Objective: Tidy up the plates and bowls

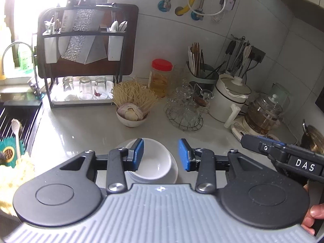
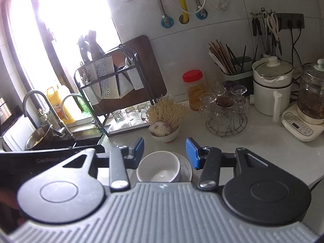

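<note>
**Bowl sits on plate, both grippers above with nothing held**

The white bowl (image 1: 155,163) sits nested on the white plate (image 1: 174,172) at the near edge of the counter (image 1: 85,129), a tidy stack that reads as the sorting already made. The left gripper (image 1: 161,155) hangs above it, blue pads apart, nothing between them. The right gripper (image 2: 165,151) does likewise, jaws apart and empty over the same bowl (image 2: 159,167) and plate (image 2: 185,169).

Behind stands a small bowl of garlic and dried noodles (image 1: 132,111), then the glass rack (image 1: 185,109), the red-lidded jar (image 1: 161,77) and the white pot (image 1: 229,97). The dish rack (image 1: 85,60) by the sink (image 1: 18,117) looks like the likely home, though the noodle bowl crowds the direct path.
</note>
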The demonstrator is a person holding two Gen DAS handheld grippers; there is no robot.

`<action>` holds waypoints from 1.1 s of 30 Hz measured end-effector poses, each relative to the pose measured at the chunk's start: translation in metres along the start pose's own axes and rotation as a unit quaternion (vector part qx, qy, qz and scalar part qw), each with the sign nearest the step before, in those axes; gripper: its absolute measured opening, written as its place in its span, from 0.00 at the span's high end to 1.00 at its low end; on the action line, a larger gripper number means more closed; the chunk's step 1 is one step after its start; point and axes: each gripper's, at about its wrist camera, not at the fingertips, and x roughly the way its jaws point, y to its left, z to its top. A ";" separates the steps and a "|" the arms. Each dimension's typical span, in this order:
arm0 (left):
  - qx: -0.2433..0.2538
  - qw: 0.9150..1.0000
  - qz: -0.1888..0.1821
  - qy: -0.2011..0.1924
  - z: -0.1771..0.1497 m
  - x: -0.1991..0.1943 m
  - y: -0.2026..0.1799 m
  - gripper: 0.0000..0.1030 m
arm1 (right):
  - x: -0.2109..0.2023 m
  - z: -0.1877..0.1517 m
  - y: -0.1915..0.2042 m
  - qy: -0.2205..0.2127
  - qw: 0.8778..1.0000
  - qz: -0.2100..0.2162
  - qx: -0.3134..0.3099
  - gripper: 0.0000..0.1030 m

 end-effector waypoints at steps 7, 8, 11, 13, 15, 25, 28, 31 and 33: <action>-0.015 1.000 0.019 -0.011 -0.028 -0.030 -0.026 0.57 | -0.034 -0.017 -0.008 -0.002 1.000 0.012 -0.014 0.52; -0.018 1.000 0.019 -0.009 -0.033 -0.034 -0.028 0.57 | -0.039 -0.019 -0.010 -0.004 1.000 0.012 -0.016 0.52; -0.016 0.999 0.026 -0.008 -0.045 -0.043 -0.038 0.56 | -0.050 -0.024 -0.015 -0.007 1.000 0.011 -0.017 0.52; -0.017 0.999 0.031 -0.007 -0.053 -0.051 -0.044 0.54 | -0.056 -0.026 -0.017 -0.006 1.000 0.011 -0.017 0.52; -0.015 0.999 0.034 -0.008 -0.060 -0.058 -0.050 0.53 | -0.061 -0.030 -0.017 -0.006 1.000 0.011 -0.022 0.52; -0.008 0.999 0.051 -0.005 -0.083 -0.088 -0.064 0.26 | -0.089 -0.049 -0.018 -0.006 1.000 -0.003 -0.031 0.52; -0.005 0.998 0.058 -0.005 -0.086 -0.092 -0.066 0.15 | -0.096 -0.051 -0.020 -0.014 0.999 -0.016 -0.032 0.36; 0.004 0.998 0.062 -0.005 -0.089 -0.095 -0.069 0.10 | -0.101 -0.053 -0.025 -0.015 0.999 -0.023 -0.027 0.28; 0.006 0.998 0.067 -0.006 -0.091 -0.098 -0.072 0.08 | -0.103 -0.054 -0.029 -0.010 0.999 -0.029 -0.024 0.26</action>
